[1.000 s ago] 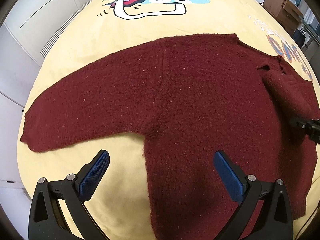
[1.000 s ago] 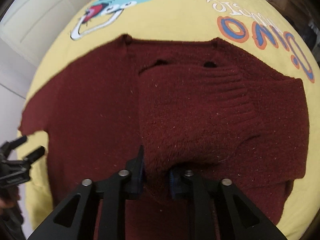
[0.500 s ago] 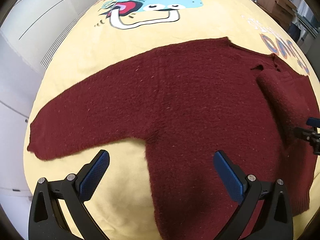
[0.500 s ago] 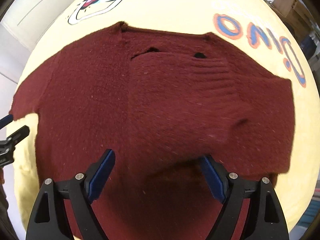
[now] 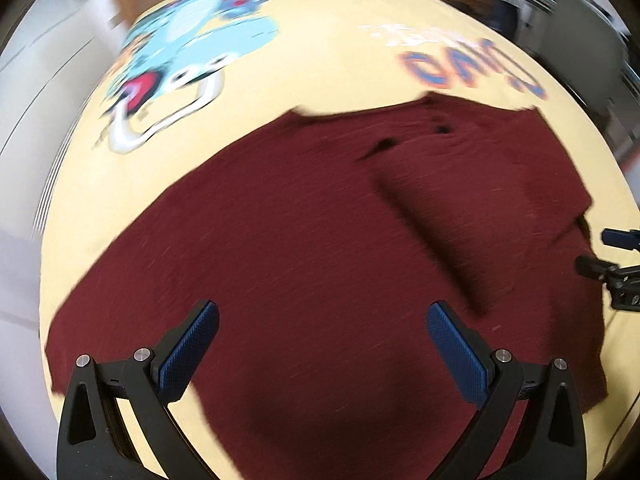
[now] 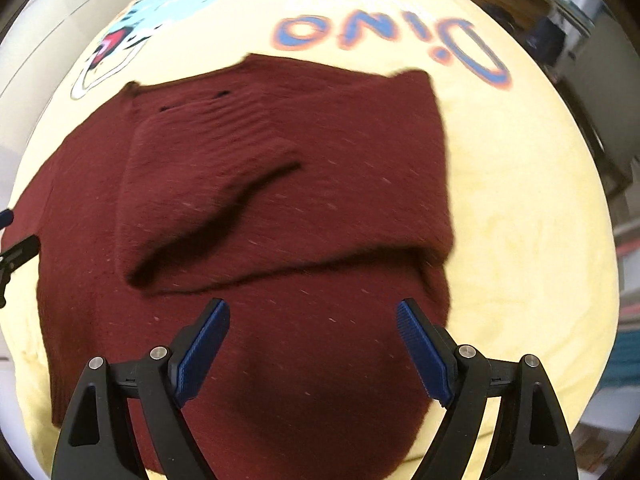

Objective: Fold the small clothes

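Sweater [image 5: 320,248] lies flat on the yellow dino-print sheet [image 5: 320,60], right sleeve [image 6: 208,184] already folded across the chest, left sleeve [image 5: 120,280] still stretched out toward the left edge. Left tongs [image 5: 322,354] stand wide apart and empty over the body, with the unfolded sleeve running out just beyond the left pad [image 5: 188,348]; right tongs [image 6: 312,350] are likewise spread, holding nothing, below the folded sleeve. Judgement: the next fold turns on that outstretched sleeve, long axis sideways, and the left hand is nearer.
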Demonstrator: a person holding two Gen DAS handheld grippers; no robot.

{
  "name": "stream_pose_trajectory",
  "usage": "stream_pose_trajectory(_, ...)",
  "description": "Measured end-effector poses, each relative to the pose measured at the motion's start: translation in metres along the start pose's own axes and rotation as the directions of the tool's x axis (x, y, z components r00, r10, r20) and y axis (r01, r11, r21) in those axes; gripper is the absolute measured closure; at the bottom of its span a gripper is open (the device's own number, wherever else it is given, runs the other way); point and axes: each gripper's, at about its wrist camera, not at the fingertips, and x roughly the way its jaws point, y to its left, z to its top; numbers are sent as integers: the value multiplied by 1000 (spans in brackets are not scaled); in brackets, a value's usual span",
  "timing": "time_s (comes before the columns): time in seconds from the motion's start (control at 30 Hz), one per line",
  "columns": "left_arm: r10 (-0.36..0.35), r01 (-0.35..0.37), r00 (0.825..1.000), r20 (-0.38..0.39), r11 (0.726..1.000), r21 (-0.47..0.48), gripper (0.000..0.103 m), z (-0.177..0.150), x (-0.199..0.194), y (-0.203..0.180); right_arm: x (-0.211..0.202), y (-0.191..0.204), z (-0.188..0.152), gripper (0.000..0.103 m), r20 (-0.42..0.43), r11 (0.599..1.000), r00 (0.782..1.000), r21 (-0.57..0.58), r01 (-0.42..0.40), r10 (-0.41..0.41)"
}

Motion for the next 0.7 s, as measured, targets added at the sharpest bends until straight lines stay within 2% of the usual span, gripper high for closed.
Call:
stream_pose_trajectory(0.23,-19,23,1000,-21,984,175,1,37,29,-76,5,-25,-19,17,-13,998,1000,67,-12,13)
stream_pose_trajectory(0.5,-2,21,998,-71,962,273,1,56,66,-128,8,-47,-28,17,-19,993,999,111,-31,34)
stream_pose_trajectory(0.6,44,-14,994,-95,955,297,1,60,81,-137,10,-49,-31,17,-25,993,999,116,-36,39)
stream_pose_trajectory(0.7,122,-80,986,-111,944,320,1,63,97,-139,11,-53,-35,17,-32,992,999,116,-39,43)
